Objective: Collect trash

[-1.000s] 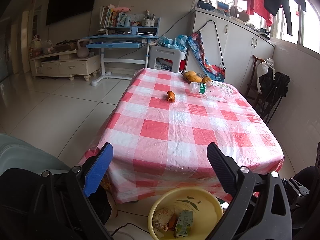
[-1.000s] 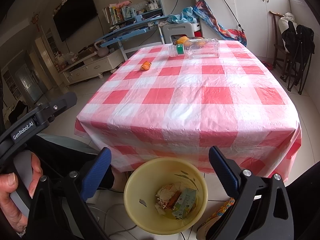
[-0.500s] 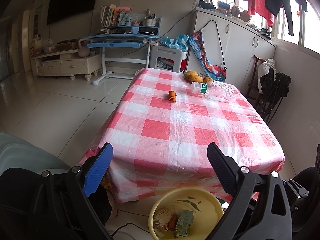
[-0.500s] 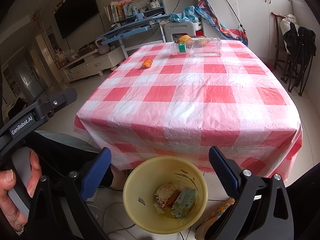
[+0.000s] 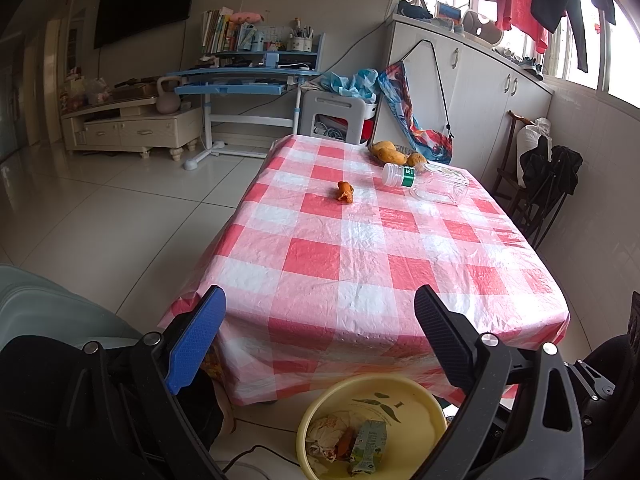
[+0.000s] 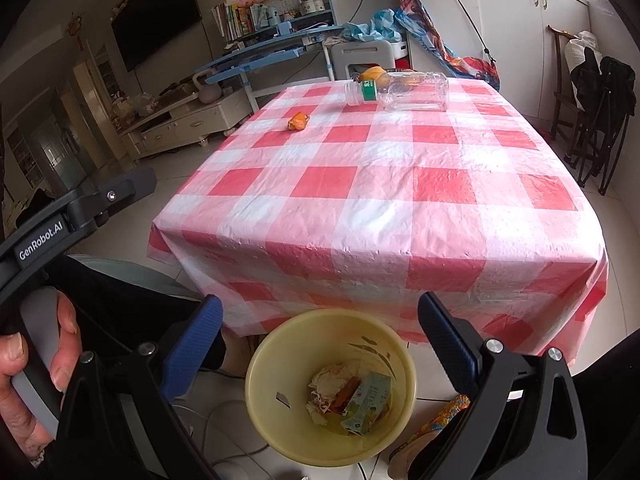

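Note:
A yellow bin (image 5: 420, 400) (image 6: 276, 356) stands on the floor at the table's near edge, holding crumpled paper (image 6: 326, 380) and a green carton (image 6: 370, 400). On the red-and-white checked tablecloth (image 5: 360, 248) (image 6: 384, 196) lie an orange scrap (image 5: 345, 191) (image 6: 298, 121) and, farther back, a clear plastic bottle (image 5: 430, 184) (image 6: 404, 90) on its side. My left gripper (image 5: 320, 312) hangs open over the table's near edge, holding nothing. Directly above the bin, my right gripper (image 6: 320, 320) is also open, nothing between its fingers.
Yellow fruit (image 5: 387, 151) sits behind the bottle. A white stool (image 5: 340, 114), a blue desk (image 5: 248, 84) and a low TV cabinet (image 5: 132, 128) stand beyond the table. Dark folding chairs (image 5: 548, 176) line the right wall. A hand (image 6: 24, 376) holds the left gripper's handle.
Both grippers stay open and nearly still; the views have shifted only slightly, tilting a little upward. Nothing on the table or in the bin has moved.

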`<action>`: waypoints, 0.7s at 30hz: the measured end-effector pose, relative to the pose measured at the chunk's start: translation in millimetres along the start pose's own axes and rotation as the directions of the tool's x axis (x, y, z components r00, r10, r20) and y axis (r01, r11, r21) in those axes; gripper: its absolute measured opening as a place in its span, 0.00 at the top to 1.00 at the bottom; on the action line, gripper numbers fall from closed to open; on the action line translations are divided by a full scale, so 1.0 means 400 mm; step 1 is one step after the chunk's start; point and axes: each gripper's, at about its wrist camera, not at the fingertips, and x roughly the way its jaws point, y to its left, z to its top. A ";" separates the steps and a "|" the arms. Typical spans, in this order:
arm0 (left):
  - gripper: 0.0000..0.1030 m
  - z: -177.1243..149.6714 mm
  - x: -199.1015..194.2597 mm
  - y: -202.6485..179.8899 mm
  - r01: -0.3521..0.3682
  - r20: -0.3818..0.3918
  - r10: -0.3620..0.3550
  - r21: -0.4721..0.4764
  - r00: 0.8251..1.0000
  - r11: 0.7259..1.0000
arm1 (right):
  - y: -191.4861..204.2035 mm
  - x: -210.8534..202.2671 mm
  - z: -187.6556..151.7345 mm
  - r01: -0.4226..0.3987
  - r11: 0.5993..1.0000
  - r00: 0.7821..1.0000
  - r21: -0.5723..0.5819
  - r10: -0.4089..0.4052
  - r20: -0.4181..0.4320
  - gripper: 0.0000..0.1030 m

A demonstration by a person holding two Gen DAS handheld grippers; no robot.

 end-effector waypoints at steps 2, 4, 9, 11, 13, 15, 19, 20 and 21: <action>0.11 0.000 -0.001 0.000 0.000 0.000 0.000 0.001 1.000 1.000 | 0.001 0.001 0.000 0.000 1.000 1.000 -0.001 0.000 -0.001 0.09; 0.11 0.000 -0.001 0.000 0.000 0.000 0.000 0.000 1.000 1.000 | 0.002 0.002 0.000 0.000 1.000 1.000 -0.001 0.000 -0.002 0.09; 0.11 0.000 0.000 0.003 0.001 -0.001 -0.001 -0.006 1.000 1.000 | -0.001 0.005 0.005 -0.026 0.999 1.000 0.020 0.027 -0.009 0.09; 0.11 0.001 -0.001 0.012 0.005 -0.002 -0.005 -0.026 1.000 1.000 | -0.015 0.006 0.020 -0.062 0.996 0.998 0.062 0.063 -0.016 0.09; 0.11 0.002 0.000 0.023 0.004 -0.005 -0.005 -0.048 1.000 0.999 | -0.028 -0.002 0.050 -0.070 0.994 0.997 0.083 0.071 -0.005 0.09; 0.11 0.007 0.004 0.035 0.000 -0.008 -0.001 -0.075 1.000 0.997 | -0.039 -0.015 0.094 -0.072 0.995 0.997 0.064 0.071 0.019 0.09; 0.11 0.030 0.021 0.053 -0.006 -0.015 0.004 -0.108 1.000 0.994 | -0.052 -0.022 0.204 -0.033 0.996 0.998 -0.083 0.037 0.041 0.08; 0.11 0.040 0.029 0.057 -0.002 -0.023 0.000 -0.114 1.000 0.994 | -0.056 -0.014 0.234 -0.016 0.990 0.999 -0.139 0.021 0.034 0.08; 0.11 0.055 0.042 0.062 0.014 -0.040 -0.019 -0.123 0.999 0.992 | -0.059 -0.004 0.260 0.001 0.981 1.000 -0.192 0.004 0.024 0.08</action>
